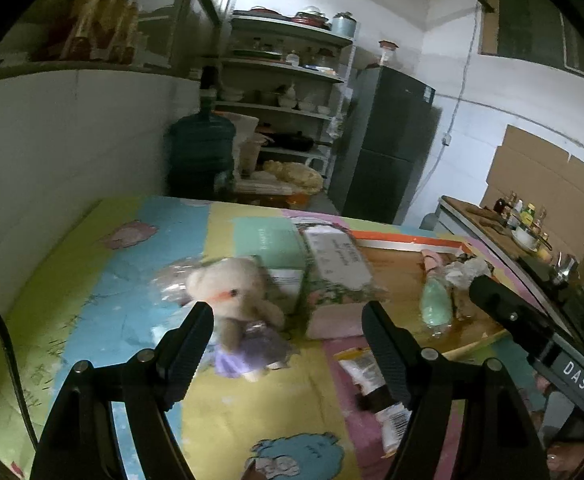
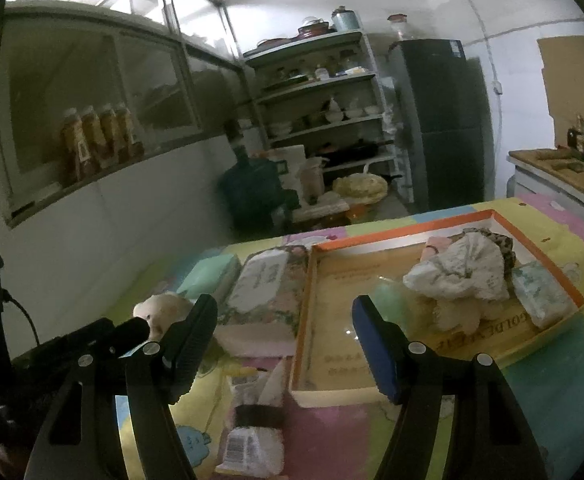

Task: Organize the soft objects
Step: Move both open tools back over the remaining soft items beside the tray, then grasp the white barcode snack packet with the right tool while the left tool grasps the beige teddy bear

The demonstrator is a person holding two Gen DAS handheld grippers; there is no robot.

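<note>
A beige plush bear in a purple skirt sits on the colourful mat, just ahead of my open, empty left gripper; its head also shows in the right wrist view. An orange-rimmed cardboard tray lies on the right and holds a white cloth, a leopard-print cloth, a cream fuzzy item, a tissue pack and a pale green soft item. My right gripper is open and empty, above the tray's near left edge.
A floral pack, a mint pack and a pink pack lie between bear and tray. A snack wrapper lies near me. Wall on the left; water jug, shelves, fridge and a counter beyond.
</note>
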